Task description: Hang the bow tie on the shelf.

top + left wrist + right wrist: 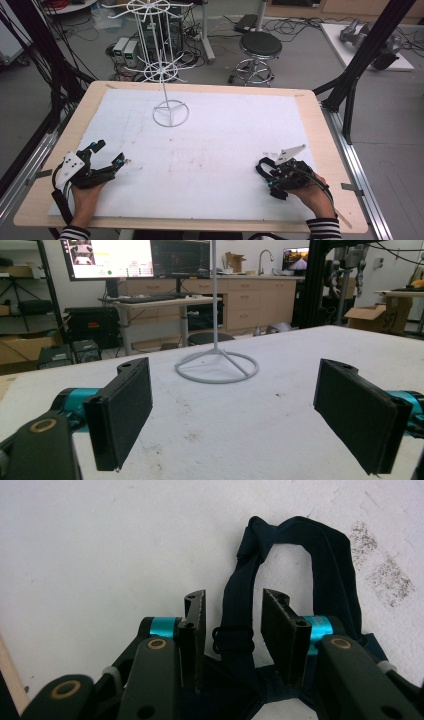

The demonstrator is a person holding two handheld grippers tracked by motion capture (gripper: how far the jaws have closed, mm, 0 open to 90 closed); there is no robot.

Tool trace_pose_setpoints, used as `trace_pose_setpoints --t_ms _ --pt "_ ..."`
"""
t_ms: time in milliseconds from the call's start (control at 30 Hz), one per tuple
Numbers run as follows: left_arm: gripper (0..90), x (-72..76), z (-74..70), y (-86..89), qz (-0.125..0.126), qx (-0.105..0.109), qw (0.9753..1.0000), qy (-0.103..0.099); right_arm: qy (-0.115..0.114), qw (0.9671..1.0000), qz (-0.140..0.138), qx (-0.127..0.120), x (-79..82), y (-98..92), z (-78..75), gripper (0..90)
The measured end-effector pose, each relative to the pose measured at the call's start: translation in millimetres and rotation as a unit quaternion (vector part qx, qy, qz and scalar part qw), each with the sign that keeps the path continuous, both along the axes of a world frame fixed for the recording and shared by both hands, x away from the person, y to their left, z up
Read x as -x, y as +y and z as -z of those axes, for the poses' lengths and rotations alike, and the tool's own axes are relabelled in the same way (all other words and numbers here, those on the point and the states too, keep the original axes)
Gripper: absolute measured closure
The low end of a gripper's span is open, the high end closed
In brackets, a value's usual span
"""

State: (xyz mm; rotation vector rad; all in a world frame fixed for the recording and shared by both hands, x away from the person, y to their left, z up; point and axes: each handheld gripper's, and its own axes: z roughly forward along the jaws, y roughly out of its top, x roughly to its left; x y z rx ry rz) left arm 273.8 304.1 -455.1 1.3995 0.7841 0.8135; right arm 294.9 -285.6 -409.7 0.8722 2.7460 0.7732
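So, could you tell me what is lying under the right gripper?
A dark strap lies looped on the white mat under the right gripper, one band between its open jaws. The gripper covers the strap's near end.

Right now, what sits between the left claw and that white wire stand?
Nothing: in the left gripper view, bare white table cover runs from the open left gripper to the wire stand.

No text, label, brand, number or sign can be read anywhere. In the left gripper view, a bright computer monitor (107,258) at about eleven o'clock carries small coloured panels and lines of writing too blurred to make out. A darker second screen (181,257) just beside it toward twelve o'clock shows faint, equally illegible content.
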Motion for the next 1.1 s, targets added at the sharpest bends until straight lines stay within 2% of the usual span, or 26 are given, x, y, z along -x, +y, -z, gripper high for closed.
trace_pose_setpoints --t_ms 267,367,500,600,733,933,1100 --pt "16.1 0.1 -0.1 0.1 0.0 -0.001 1.0 0.001 0.017 0.9997 -0.006 0.015 -3.2 3.5 1.2 65.2" --pt "16.1 0.1 -0.1 -0.1 0.0 0.0 1.0 0.001 0.016 0.9996 -0.008 0.023 -3.3 3.9 1.5 72.4" --pt "16.1 0.0 0.0 0.0 0.0 0.0 1.0 0.0 0.024 0.9993 -0.01 0.029 -3.6 4.4 2.0 76.1" --pt "16.1 0.1 0.0 0.1 0.0 0.0 1.0 0.0 0.031 0.9989 -0.013 0.034 -4.2 5.0 3.3 84.9" --pt "16.1 0.0 0.0 0.1 0.0 0.0 1.0 0.0 0.031 0.9987 -0.014 0.038 -3.7 6.7 3.2 86.3" --pt "16.1 0.2 0.0 0.1 0.0 0.0 1.0 0.0 0.026 0.9994 -0.01 0.022 -3.2 6.3 2.3 86.6" --pt "16.1 0.1 0.0 0.1 0.0 0.0 1.0 0.0 0.008 0.9999 -0.005 0.007 -2.7 6.1 -1.3 86.6"
